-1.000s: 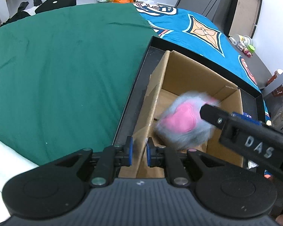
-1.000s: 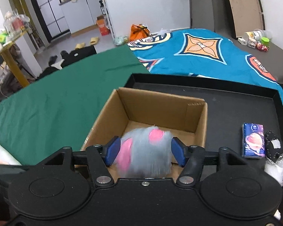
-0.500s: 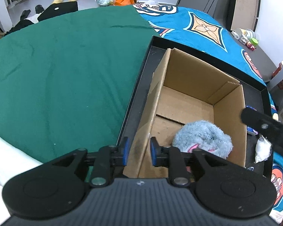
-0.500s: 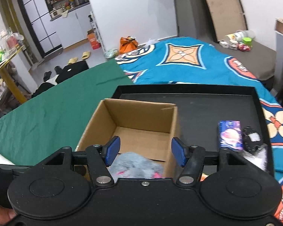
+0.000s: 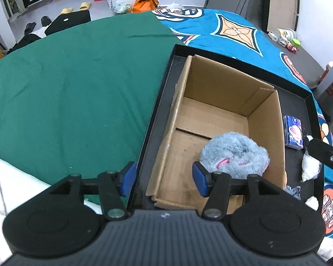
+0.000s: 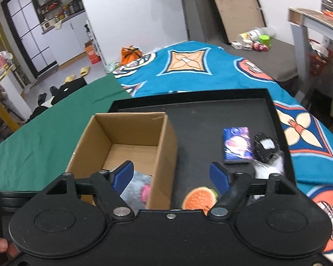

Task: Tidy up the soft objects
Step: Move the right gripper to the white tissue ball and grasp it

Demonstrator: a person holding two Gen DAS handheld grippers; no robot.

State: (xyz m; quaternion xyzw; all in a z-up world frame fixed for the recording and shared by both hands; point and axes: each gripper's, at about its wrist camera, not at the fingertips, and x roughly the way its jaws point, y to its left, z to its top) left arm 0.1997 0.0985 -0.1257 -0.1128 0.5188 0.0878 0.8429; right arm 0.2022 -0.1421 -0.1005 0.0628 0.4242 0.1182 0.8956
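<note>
Both claws were spread wide, holding nothing: left claw [image 5: 164, 180] over the cardboard box's [image 5: 264, 130] near-left wall, right claw [image 6: 172, 176] above the black tray [image 6: 195, 122]. Grey plush [image 5: 234, 154] lay inside the box, near-right corner; tissue pack [image 6: 237, 145] sat near the tray's right edge
</note>
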